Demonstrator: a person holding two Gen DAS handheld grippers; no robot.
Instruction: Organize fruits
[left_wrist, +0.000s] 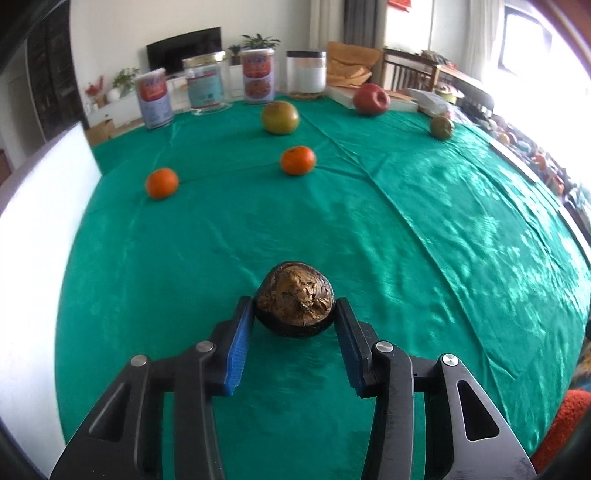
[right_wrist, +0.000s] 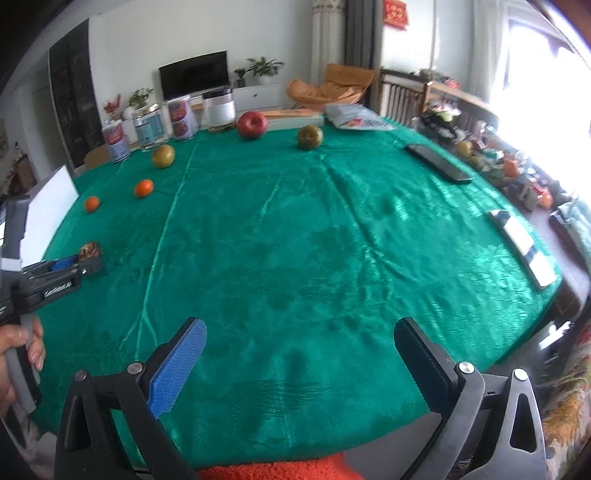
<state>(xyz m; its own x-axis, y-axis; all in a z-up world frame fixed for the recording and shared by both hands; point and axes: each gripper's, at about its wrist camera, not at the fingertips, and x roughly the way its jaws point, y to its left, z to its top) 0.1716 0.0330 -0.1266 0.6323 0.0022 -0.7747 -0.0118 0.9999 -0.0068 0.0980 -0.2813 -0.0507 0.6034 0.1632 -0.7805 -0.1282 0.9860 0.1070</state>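
Your left gripper (left_wrist: 294, 314) pinches the dark, roundish fruit (left_wrist: 294, 303) between its blue pads (left_wrist: 241, 347), low over the green tablecloth (left_wrist: 406, 240) at the near left. The fruit's brown crinkled end faces up and toward the camera; it shows no clear long axis. Your right gripper (right_wrist: 299, 365) hangs spread wide over bare cloth, gripping nothing, well apart from the oranges (left_wrist: 297, 160), green fruits (left_wrist: 280, 117) and red apple (left_wrist: 371, 99).

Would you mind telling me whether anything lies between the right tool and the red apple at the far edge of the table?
Nothing visible does. The right tool is open over bare green tablecloth, and the cloth runs unobstructed up to the red apple. The greenish fruit sits off to its right, clear of the path.
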